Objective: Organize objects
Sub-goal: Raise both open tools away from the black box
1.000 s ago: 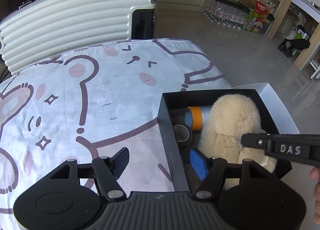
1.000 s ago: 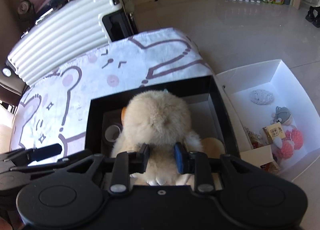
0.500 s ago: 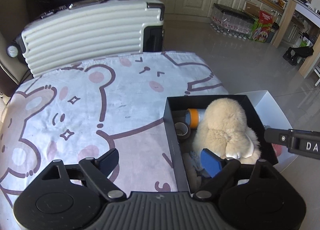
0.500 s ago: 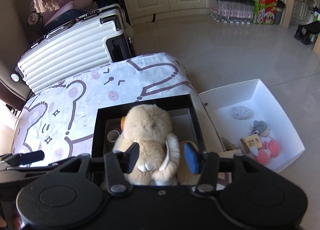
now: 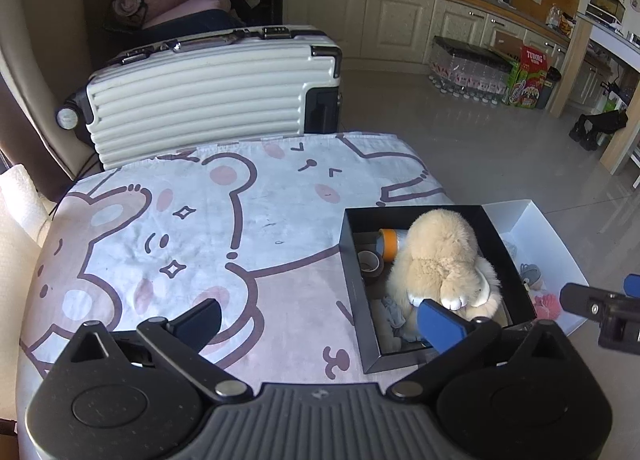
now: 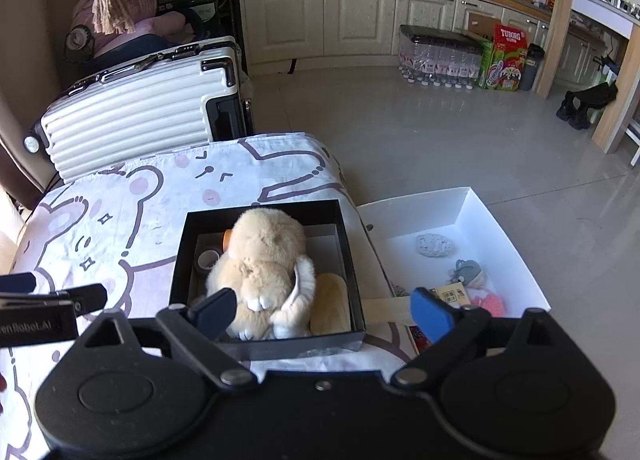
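A: From the right wrist view we see the whole white box (image 6: 472,216) beside the black box (image 6: 264,208), with a grey item (image 6: 434,246), a grey toy (image 6: 468,270) and something pink (image 6: 490,302) in it. The left wrist view shows only a slice of it.

B: But there we see the orange tape roll (image 5: 389,241) and the brown roll (image 5: 370,262) better, on the left side of the black box (image 5: 354,280).

A: The plush rabbit (image 6: 262,272) lies in that box on the cloth-covered bench (image 6: 132,212), just ahead of our right hand-held gripper (image 6: 320,310).

B: That gripper gapes wide, holding nothing; one finger (image 6: 214,310) perhaps overlaps the fur only in the picture.

A: Our left hand-held gripper (image 5: 320,318) is wide open too, empty, the rabbit (image 5: 442,260) beyond its right finger (image 5: 440,324).
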The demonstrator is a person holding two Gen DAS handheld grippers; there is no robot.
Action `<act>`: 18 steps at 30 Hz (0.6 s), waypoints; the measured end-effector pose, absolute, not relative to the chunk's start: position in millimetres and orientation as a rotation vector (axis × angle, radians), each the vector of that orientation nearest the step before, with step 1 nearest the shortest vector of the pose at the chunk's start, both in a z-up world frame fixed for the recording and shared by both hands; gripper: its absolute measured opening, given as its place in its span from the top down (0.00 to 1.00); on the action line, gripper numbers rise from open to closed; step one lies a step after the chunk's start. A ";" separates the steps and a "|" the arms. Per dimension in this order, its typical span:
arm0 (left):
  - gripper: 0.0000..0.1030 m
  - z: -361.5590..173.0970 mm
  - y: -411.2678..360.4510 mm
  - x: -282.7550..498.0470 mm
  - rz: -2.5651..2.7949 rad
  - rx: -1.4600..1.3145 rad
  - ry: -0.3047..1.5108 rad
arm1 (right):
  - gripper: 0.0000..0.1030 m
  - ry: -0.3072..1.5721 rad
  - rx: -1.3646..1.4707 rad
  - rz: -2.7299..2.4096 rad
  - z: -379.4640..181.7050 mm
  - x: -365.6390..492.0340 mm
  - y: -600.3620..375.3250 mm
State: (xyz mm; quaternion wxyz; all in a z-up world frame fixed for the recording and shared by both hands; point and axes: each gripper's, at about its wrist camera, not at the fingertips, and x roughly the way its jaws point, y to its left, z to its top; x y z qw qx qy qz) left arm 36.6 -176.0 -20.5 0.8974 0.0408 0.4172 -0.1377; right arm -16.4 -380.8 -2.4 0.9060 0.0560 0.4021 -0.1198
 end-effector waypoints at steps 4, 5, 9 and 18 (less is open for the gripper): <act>0.00 -14.1 -172.6 24.0 -0.292 0.084 0.847 | 0.01 0.819 0.111 -0.252 1.6 -29.7 -379.5; 0.00 -12.8 -171.8 21.5 -0.293 0.085 0.844 | 0.00 0.816 0.110 -0.253 2.9 -32.8 -379.0; 0.00 -6.6 -169.0 10.5 -0.296 0.083 0.836 | 0.00 0.798 0.100 -0.255 9.5 -45.2 -375.6; 0.00 1.3 -165.0 -13.7 -0.283 0.137 0.814 | 0.00 0.778 0.085 -0.250 19.4 -69.6 -367.5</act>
